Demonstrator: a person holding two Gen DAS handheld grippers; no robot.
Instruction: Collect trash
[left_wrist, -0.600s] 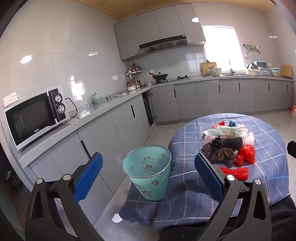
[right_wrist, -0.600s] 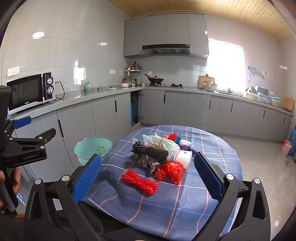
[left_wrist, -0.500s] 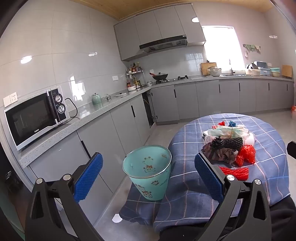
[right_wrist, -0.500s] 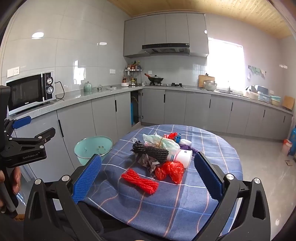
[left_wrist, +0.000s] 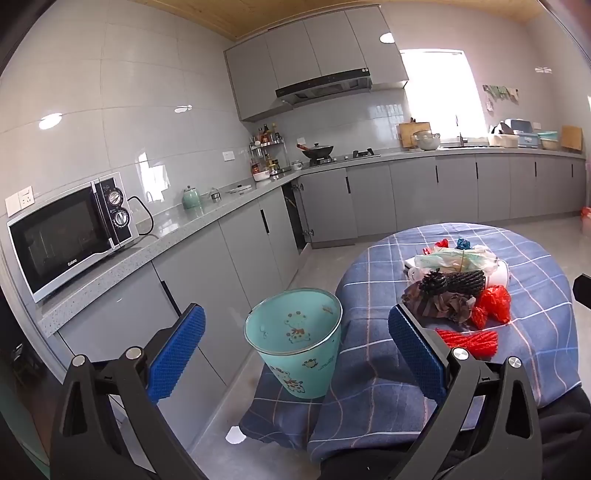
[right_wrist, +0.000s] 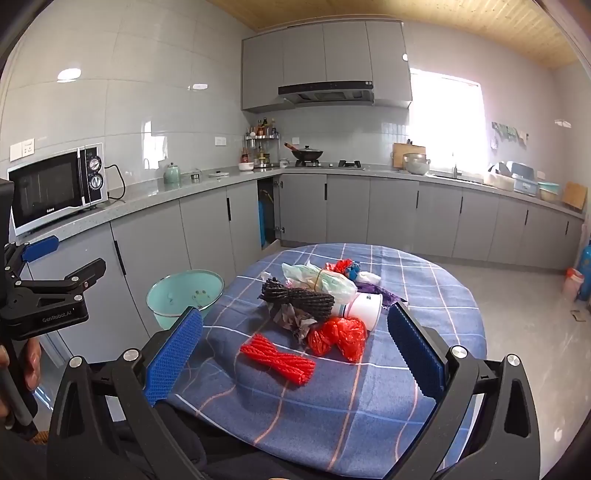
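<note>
Trash heap on blue-checked bench | nearest piece: red mesh net, long axis left-far to right-near, straight ahead of right hand-held gripper, the nearer, spread, empty | left hand-held gripper spread, facing teal bin, left of bench

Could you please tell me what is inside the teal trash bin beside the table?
The teal trash bin shows only cartoon prints on its inner wall; no trash is visible. Its near inner wall is hidden by the rim.
</note>
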